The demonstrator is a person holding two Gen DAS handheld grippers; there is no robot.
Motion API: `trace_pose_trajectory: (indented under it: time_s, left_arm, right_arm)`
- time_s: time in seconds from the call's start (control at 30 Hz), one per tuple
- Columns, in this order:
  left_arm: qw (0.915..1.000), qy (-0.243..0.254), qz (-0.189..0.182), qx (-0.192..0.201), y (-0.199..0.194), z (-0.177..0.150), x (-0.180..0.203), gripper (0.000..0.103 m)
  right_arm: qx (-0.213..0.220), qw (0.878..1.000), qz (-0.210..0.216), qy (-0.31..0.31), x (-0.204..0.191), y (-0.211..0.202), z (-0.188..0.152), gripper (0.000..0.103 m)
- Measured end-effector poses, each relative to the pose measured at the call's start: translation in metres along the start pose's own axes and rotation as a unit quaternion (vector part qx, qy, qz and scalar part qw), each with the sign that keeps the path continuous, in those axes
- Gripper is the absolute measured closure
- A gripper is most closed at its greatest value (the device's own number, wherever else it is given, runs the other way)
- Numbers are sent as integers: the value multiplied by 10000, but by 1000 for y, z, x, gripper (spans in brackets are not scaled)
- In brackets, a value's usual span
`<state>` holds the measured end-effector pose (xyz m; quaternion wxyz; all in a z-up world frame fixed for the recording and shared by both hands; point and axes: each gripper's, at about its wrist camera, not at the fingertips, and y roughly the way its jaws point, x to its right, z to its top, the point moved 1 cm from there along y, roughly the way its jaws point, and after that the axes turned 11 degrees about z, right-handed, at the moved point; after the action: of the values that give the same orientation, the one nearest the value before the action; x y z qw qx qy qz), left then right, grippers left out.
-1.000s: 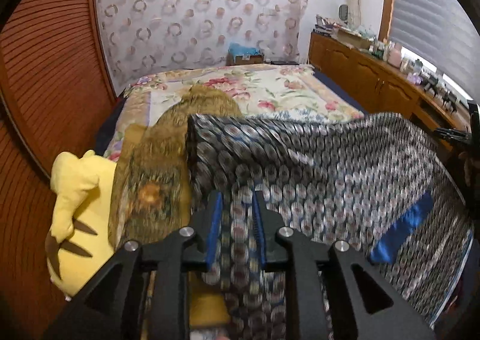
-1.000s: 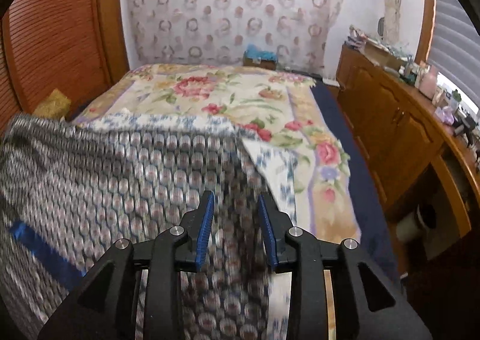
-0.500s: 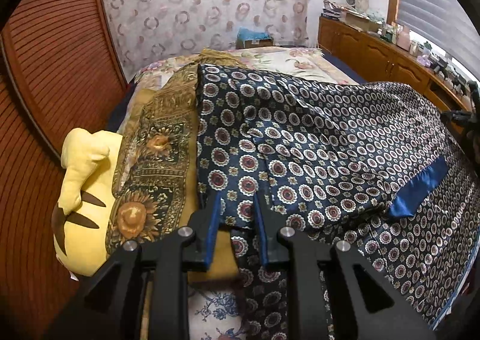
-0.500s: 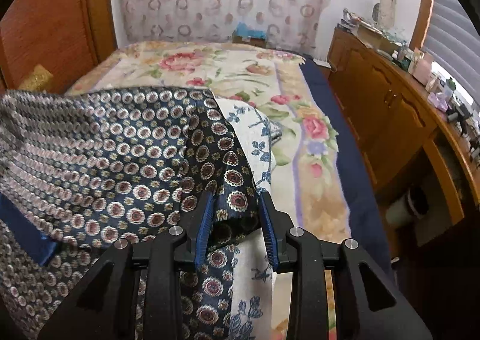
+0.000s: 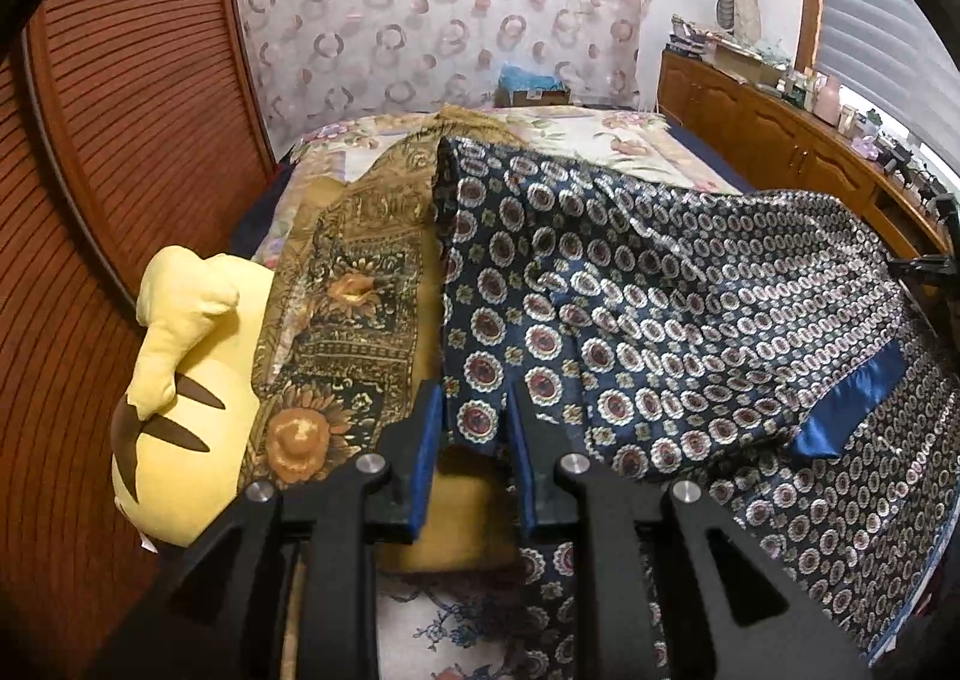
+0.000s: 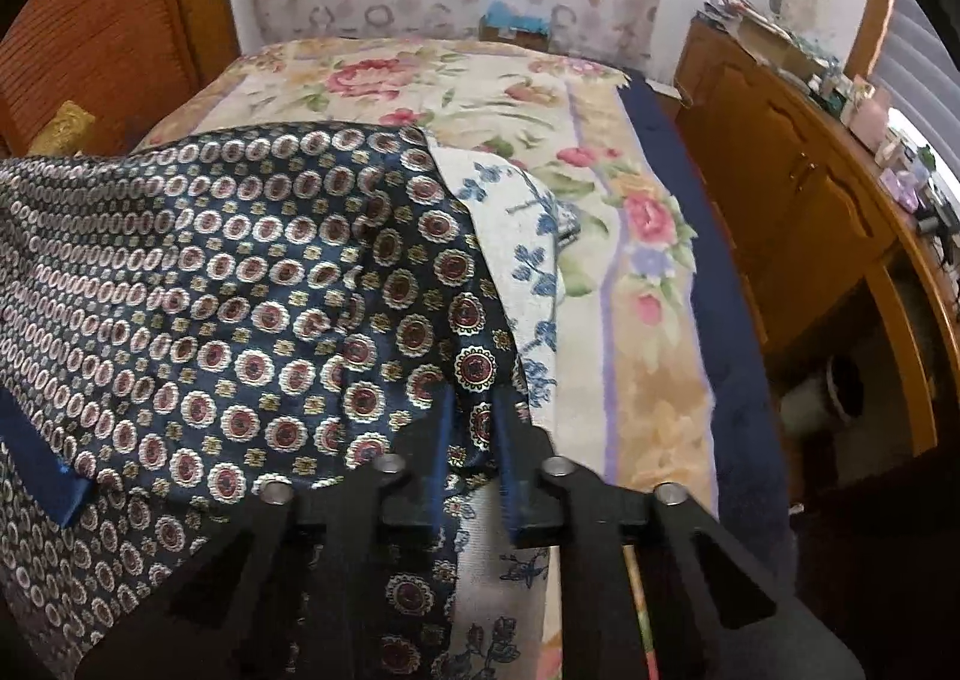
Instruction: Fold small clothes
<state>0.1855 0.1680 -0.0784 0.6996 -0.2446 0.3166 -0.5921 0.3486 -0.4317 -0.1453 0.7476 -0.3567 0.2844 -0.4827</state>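
A navy garment (image 5: 600,284) patterned with round medallions lies spread across the near part of a bed, its top layer folded over so a plain blue satin band (image 5: 852,410) shows along one edge. The left gripper (image 5: 474,434) has its blue-padded jaws parted, a corner of the cloth lying loose between them. The right gripper (image 6: 474,428) is clamped on the garment's opposite corner — fabric bunches between its jaws. Beneath lies a floral bedspread (image 6: 480,92). To the left sit a gold sunflower-print cloth (image 5: 354,296) and a yellow plush toy (image 5: 180,374). A wooden dresser (image 6: 804,200) lines the right wall.
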Motion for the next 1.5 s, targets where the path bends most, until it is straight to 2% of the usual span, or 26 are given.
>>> trace_pose_trajectory:
  time_s: [0.23, 0.5, 0.63, 0.7, 0.77, 0.83, 1.17, 1.27, 1.33, 1.5]
  left_arm:
    - [9999, -70, 28, -118, 11, -4, -4, 83]
    - [9997, -88, -10, -221, 19, -4, -4, 83]
    - [9997, -88, -34, -219, 21, -7, -1, 83]
    - [9995, -55, -261, -181, 18, -8, 1, 84]
    - [9993, 30, -369, -96, 12, -9, 4, 100]
    - [9993, 78, -366, 0, 2, -10, 6, 103]
    - [9962, -194, -676, 514, -54, -21, -5, 103]
    - [9949, -270, -790, 560, -70, -39, -8, 103]
    - [9939, -325, -929, 504, -77, -57, -9, 103]
    - [9937, -427, -990, 313, -86, -96, -9, 103]
  right_arm:
    - [802, 9938, 765, 34, -17, -44, 12, 102]
    - [1407, 9875, 677, -215, -44, -89, 33, 102]
    - [1395, 9882, 550, -324, -47, -89, 34, 103]
    - [1384, 9883, 566, -297, -45, -88, 30, 103]
    - [1403, 9880, 598, -239, -43, -89, 28, 103]
    - [1435, 9875, 625, -189, -41, -91, 25, 103]
    - [1516, 9856, 745, -100, -43, -113, -1, 103]
    - [1502, 9855, 785, -20, -41, -122, -17, 103]
    - [1458, 9860, 805, 39, -39, -126, -33, 103]
    - [1307, 9876, 837, 246, -35, -134, -77, 103]
